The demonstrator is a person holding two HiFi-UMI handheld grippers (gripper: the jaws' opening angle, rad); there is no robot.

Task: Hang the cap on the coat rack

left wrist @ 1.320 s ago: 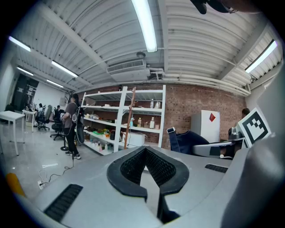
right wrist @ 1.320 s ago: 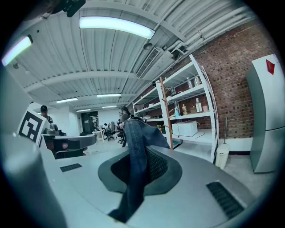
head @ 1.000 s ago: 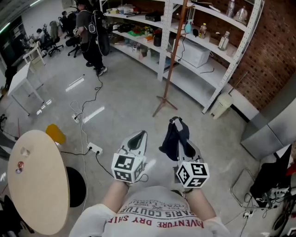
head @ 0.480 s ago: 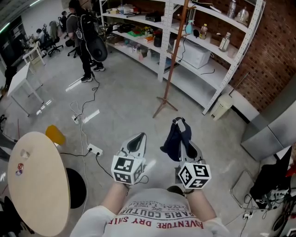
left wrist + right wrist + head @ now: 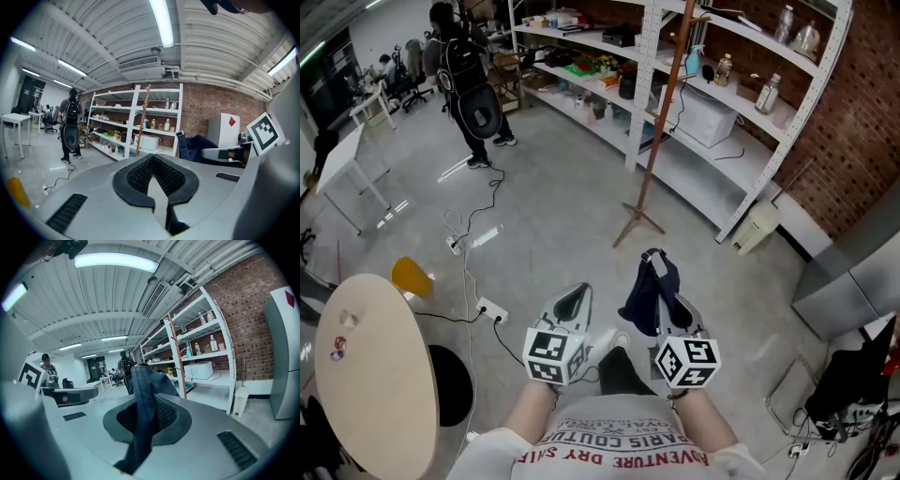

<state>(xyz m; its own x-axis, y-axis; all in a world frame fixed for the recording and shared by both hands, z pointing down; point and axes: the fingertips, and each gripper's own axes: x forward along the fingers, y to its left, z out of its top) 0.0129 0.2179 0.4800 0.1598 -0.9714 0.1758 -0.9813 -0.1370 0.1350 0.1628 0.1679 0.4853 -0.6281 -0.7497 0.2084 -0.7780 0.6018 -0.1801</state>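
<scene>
Well, the cap (image 5: pixel 645 289) hangs as dark blue cloth from the right gripper (image 5: pixel 664 302), whose jaws pinch its strap. The left gripper (image 5: pixel 573 302) rides beside it at nine o'clock, jaws pressed together on nothing. The coat rack (image 5: pixel 659 122) stands at twelve o'clock from the cap, well apart across bare floor (image 5: pixel 553 216). Its thin wooden pole is upright, feet splayed below, and the right hand is the nearer one. Behind it, from twelve round to two o'clock, white shelves (image 5: pixel 741 103) crowd close, so I judge there is little room past the pole. Cables (image 5: pixel 469 253) trail at ten o'clock and a round table (image 5: pixel 366 375) sits at eight.
</scene>
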